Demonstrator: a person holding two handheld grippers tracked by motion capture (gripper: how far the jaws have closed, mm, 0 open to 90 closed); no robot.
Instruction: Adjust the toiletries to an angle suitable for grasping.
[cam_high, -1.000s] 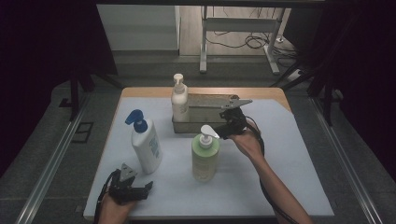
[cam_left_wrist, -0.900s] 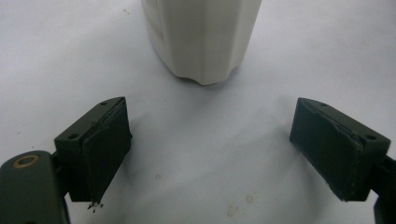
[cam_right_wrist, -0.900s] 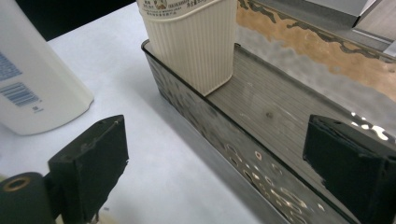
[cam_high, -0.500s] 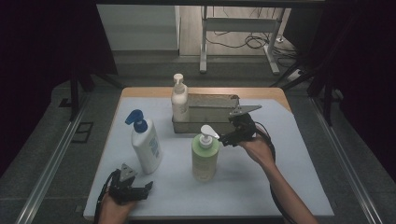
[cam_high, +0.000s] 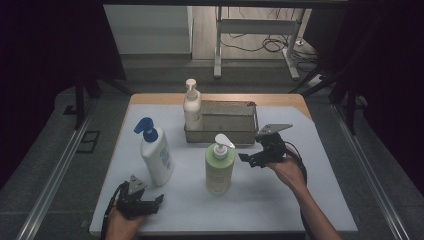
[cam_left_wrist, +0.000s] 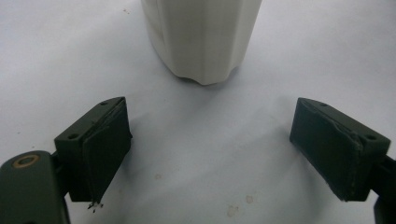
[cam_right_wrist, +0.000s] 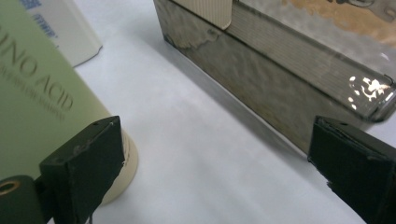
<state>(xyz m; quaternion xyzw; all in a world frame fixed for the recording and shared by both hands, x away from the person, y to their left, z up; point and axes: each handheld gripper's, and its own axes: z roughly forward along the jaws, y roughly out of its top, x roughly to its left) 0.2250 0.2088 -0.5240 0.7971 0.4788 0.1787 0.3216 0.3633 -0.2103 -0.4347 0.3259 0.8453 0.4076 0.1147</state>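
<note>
A green pump bottle (cam_high: 219, 165) stands mid-table, and its label side (cam_right_wrist: 44, 109) shows beside my right gripper's left jaw. My right gripper (cam_high: 251, 159) hovers open just right of that bottle, with nothing between its jaws (cam_right_wrist: 219, 172). A white bottle with a blue pump (cam_high: 154, 153) stands at the left; its base (cam_left_wrist: 201, 37) sits ahead of my left gripper (cam_left_wrist: 224, 154). The left gripper (cam_high: 152, 202) rests low near the table's front edge, open and empty. A cream pump bottle (cam_high: 192, 107) stands in the left end of a metal tray (cam_high: 227, 131).
The tray's dimpled metal wall (cam_right_wrist: 261, 88) runs close along the right jaw of my right gripper. A white mat (cam_high: 280, 200) covers the table. Desk legs and cables (cam_high: 260, 45) lie on the floor beyond the far edge.
My right gripper has moved from beside the tray toward the person and down, to the right side of the green bottle. The left gripper has stayed still.
</note>
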